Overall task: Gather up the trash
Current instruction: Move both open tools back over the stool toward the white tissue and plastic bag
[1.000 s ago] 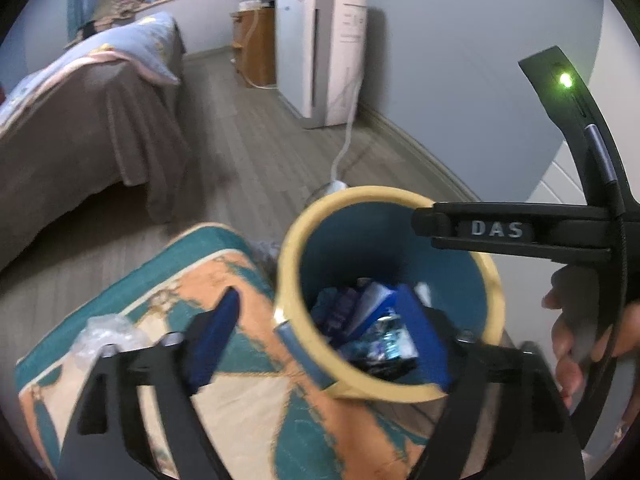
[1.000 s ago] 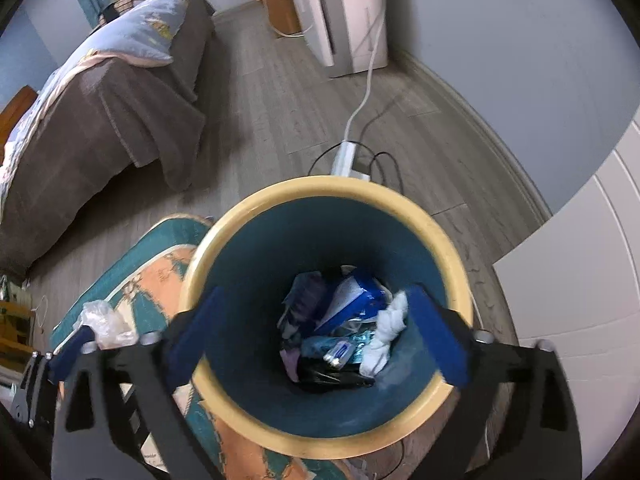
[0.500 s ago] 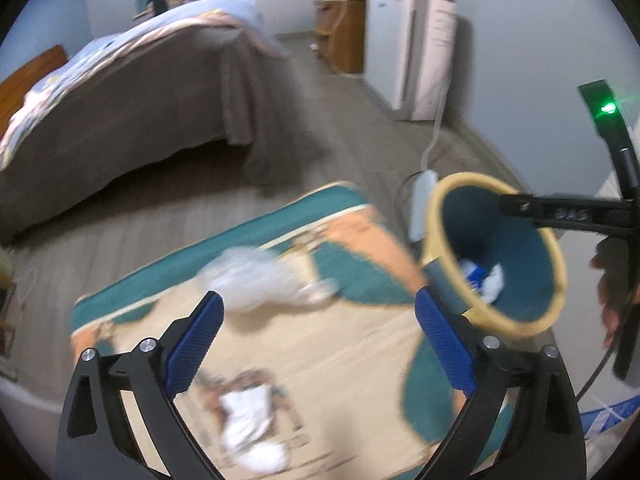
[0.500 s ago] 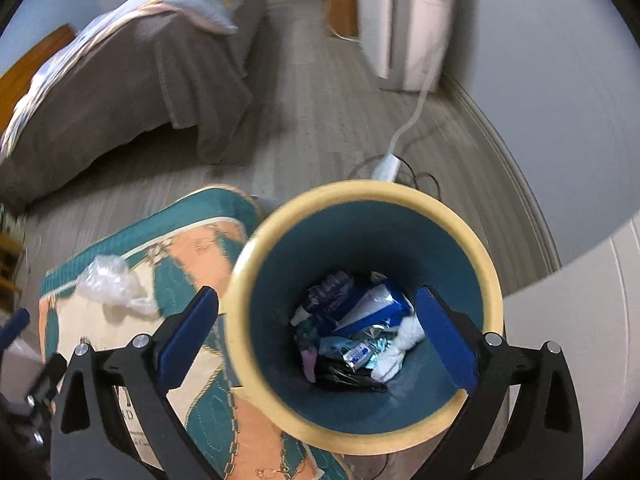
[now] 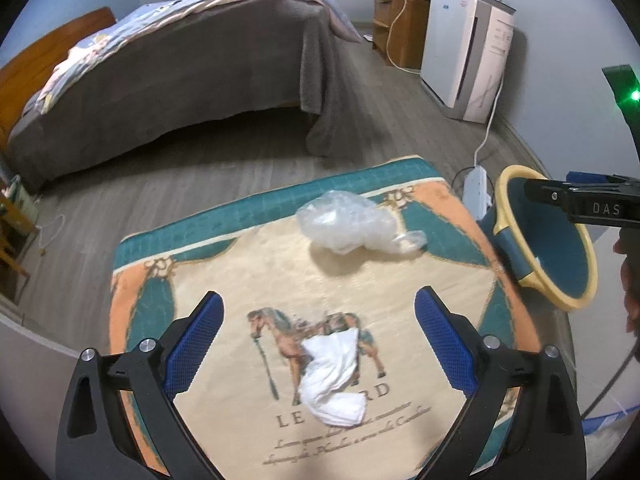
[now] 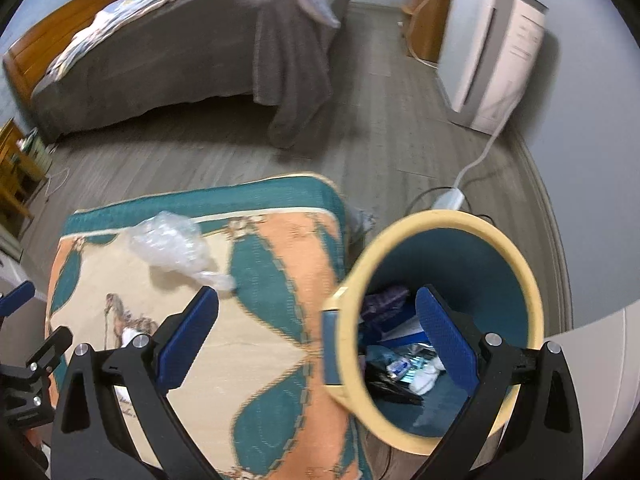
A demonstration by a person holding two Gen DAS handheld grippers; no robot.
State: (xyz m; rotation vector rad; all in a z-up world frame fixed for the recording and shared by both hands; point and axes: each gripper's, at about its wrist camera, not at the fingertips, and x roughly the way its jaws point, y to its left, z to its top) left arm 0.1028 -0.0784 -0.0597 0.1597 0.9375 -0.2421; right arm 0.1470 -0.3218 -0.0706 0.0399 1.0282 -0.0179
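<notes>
A crumpled white tissue (image 5: 334, 376) lies on the horse-print cloth (image 5: 248, 280), between and just ahead of my open, empty left gripper (image 5: 320, 336). A crumpled clear plastic bag (image 5: 352, 222) lies farther back on the cloth; it also shows in the right wrist view (image 6: 172, 246). The blue bin with a yellow rim (image 6: 516, 264) stands at the cloth's right edge and holds several wrappers (image 6: 400, 364). My right gripper (image 6: 318, 332) is open and empty, over the bin's left rim. The bin also shows in the left wrist view (image 5: 508, 188).
The cloth covers a low raised surface. A bed (image 5: 180, 64) with a brown cover stands beyond it. A white appliance (image 5: 464, 56) and a wooden cabinet (image 5: 400, 28) stand by the far wall. A power strip (image 5: 478, 188) and cables lie on the wood floor near the bin.
My left gripper has swung left, away from the bin, to over the cloth and the white tissue. My right gripper has shifted left from the bin's centre to its left rim.
</notes>
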